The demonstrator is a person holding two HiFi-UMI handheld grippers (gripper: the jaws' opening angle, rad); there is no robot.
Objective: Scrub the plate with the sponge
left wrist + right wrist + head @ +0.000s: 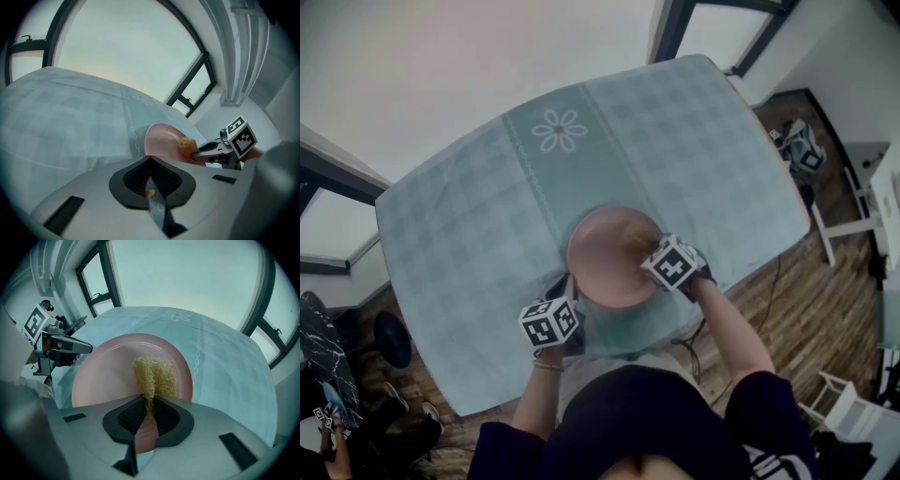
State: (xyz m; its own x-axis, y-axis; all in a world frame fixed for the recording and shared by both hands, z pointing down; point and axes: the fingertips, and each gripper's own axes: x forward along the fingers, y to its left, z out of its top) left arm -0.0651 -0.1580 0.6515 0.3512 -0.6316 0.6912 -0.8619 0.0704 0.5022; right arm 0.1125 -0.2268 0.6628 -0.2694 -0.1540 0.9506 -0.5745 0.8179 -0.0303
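Between the right tongs [149, 401], pinched tight by its near end, the soft, light sponge [154, 376] rests on the pink plate [108, 376], which looks hard and slippery, so the left tongs [150, 158], pressed together, seem to hold its rim on the tabletop [469, 234].

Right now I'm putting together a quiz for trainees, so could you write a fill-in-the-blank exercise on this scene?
1. The right gripper has its jaws shut on the yellow ____.
2. That thing rests on a plate whose colour is ____.
3. The plate stands on a checked tablecloth printed with a white ____ motif.
Missing words: sponge; pink; flower.
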